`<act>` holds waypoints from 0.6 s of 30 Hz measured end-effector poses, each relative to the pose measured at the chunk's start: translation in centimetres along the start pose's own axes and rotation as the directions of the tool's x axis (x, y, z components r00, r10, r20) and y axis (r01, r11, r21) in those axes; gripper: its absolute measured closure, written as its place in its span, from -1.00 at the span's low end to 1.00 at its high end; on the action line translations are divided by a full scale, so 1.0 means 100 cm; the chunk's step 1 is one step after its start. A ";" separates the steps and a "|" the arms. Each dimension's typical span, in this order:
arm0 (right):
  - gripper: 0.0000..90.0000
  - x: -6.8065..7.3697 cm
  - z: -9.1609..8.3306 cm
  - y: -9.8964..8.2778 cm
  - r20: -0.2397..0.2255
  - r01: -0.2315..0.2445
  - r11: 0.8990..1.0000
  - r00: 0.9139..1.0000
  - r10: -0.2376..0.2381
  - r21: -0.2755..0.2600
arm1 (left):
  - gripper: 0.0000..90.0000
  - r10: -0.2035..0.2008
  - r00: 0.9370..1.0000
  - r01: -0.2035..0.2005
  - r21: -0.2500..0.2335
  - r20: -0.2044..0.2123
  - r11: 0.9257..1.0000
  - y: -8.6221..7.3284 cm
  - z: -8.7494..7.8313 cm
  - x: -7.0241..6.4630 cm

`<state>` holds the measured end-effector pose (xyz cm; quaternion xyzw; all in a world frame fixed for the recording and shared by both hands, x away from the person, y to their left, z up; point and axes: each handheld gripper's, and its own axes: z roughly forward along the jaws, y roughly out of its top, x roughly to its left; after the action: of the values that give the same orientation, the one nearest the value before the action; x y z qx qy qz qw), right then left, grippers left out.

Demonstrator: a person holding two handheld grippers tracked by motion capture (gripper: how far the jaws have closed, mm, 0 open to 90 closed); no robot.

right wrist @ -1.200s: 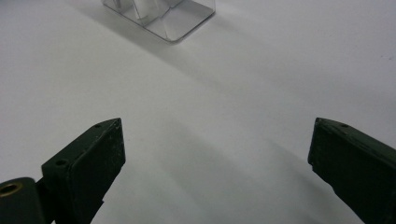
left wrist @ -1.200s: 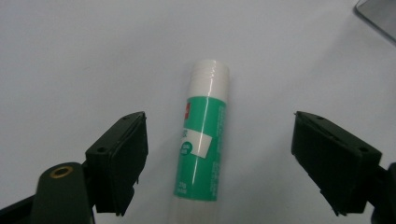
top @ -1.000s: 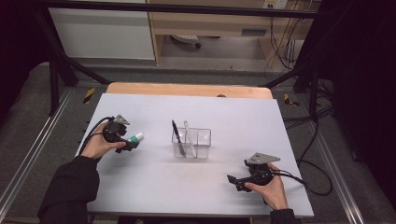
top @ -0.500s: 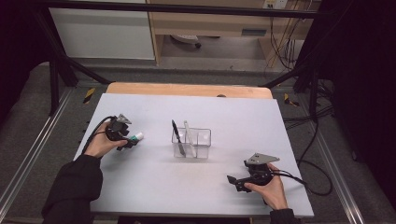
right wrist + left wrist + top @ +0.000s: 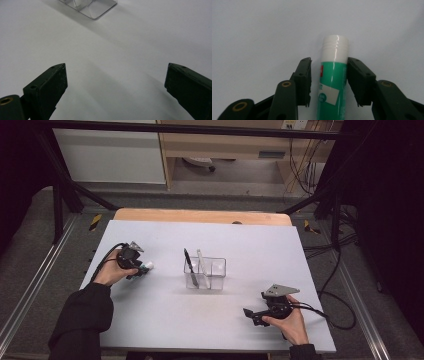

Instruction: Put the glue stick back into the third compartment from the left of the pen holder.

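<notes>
A green glue stick (image 5: 332,85) with a white cap lies on the white table (image 5: 165,320) at the left (image 5: 147,266). My left gripper (image 5: 328,60) (image 5: 141,270) straddles it and its jaws have just been closing. One pad touches the tube's side; a thin gap remains at the other. My right gripper (image 5: 251,317) rests at the front right, held by a hand. Its jaws stand wide open (image 5: 116,65) with bare table between them.
A clear plastic box (image 5: 214,276) stands mid-table with a black pen (image 5: 189,266) and a pale stick (image 5: 201,264) leaning in it. Its corner shows ahead of the right gripper (image 5: 87,6). A wooden strip (image 5: 200,216) runs along the table's far edge.
The left gripper's jaws have drawn in around the glue stick, with the hand shifting only slightly. The right hand and gripper have kept still.
</notes>
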<state>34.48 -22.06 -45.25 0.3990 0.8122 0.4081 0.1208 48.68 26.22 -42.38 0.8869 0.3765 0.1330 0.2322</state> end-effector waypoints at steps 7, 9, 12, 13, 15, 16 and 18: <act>-0.89 0.000 0.000 0.000 -0.001 -0.003 1.000 1.000 0.003 0.000 | 0.36 0.010 1.000 -0.010 0.023 0.010 1.000 0.004 0.005 -0.001; -0.89 -0.001 0.000 0.000 -0.001 -0.003 1.000 1.000 0.003 0.001 | 0.38 0.005 1.000 -0.006 0.029 0.018 1.000 0.004 0.006 -0.001; -0.89 -0.001 0.000 0.000 -0.001 -0.002 1.000 1.000 0.002 0.001 | 0.39 0.005 1.000 -0.006 0.035 0.019 0.999 0.005 0.006 -0.001; -0.89 -0.001 0.000 0.000 -0.001 -0.002 1.000 1.000 0.002 0.001 | 0.40 0.004 1.000 -0.005 0.038 0.020 0.999 0.005 0.006 -0.001; -0.89 -0.001 0.000 0.000 -0.001 -0.004 1.000 1.000 0.004 0.001 | 0.42 0.006 1.000 -0.007 0.043 0.019 0.999 0.006 0.006 -0.001; -0.89 -0.001 -0.001 0.000 -0.001 -0.004 1.000 1.000 0.004 0.001 | 0.43 0.010 1.000 -0.011 0.046 0.018 0.999 0.007 0.006 -0.002; -0.89 -0.001 -0.001 0.000 -0.002 -0.007 1.000 1.000 0.007 0.000 | 0.43 0.018 1.000 -0.018 0.046 0.018 0.999 0.007 0.006 -0.002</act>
<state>34.47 -22.15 -45.23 0.4014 0.8109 0.4090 0.1186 49.22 25.49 -42.58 0.8965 0.3693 0.1185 0.2140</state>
